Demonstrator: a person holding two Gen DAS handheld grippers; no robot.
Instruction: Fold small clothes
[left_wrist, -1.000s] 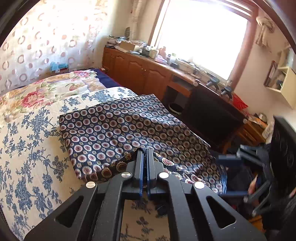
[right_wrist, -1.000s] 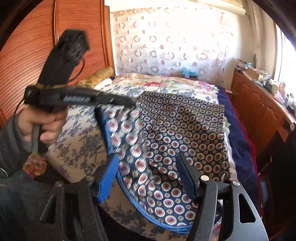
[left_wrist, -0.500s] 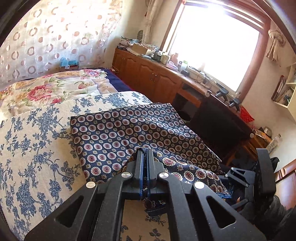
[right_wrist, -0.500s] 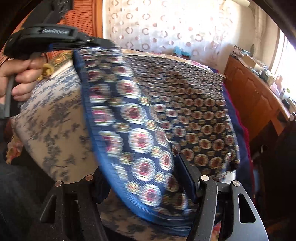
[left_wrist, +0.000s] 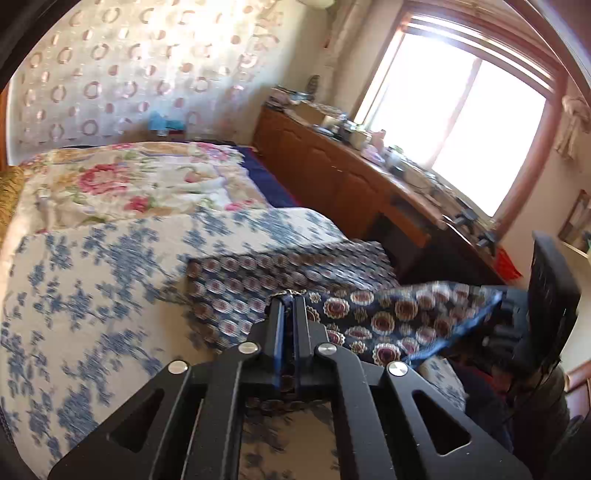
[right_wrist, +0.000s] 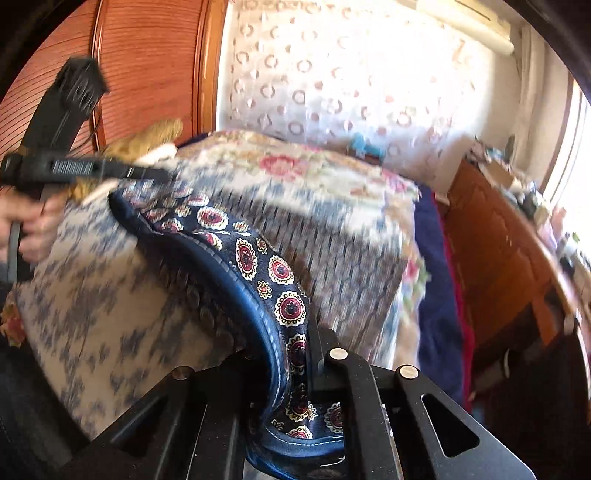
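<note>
A navy cloth with red and white medallions (left_wrist: 258, 284) lies on the bed, its near edge lifted. My left gripper (left_wrist: 288, 295) is shut on one corner of that edge. My right gripper (right_wrist: 295, 332) is shut on the other end, and the blue-hemmed edge (right_wrist: 255, 269) stretches between the two. The right gripper shows at the right of the left wrist view (left_wrist: 517, 317), and the left gripper shows at the upper left of the right wrist view (right_wrist: 147, 173). Both views are blurred by motion.
The bed has a white quilt with blue flowers (left_wrist: 92, 280) and a rose-patterned cover (left_wrist: 129, 184) behind it. A wooden cabinet with clutter (left_wrist: 351, 173) runs along the right under a bright window (left_wrist: 454, 122). A wooden headboard (right_wrist: 147, 66) stands at the left.
My right gripper has shut on the cloth's edge. Both grippers have lifted that edge and carried it over the bed, so less of the cloth lies flat.
</note>
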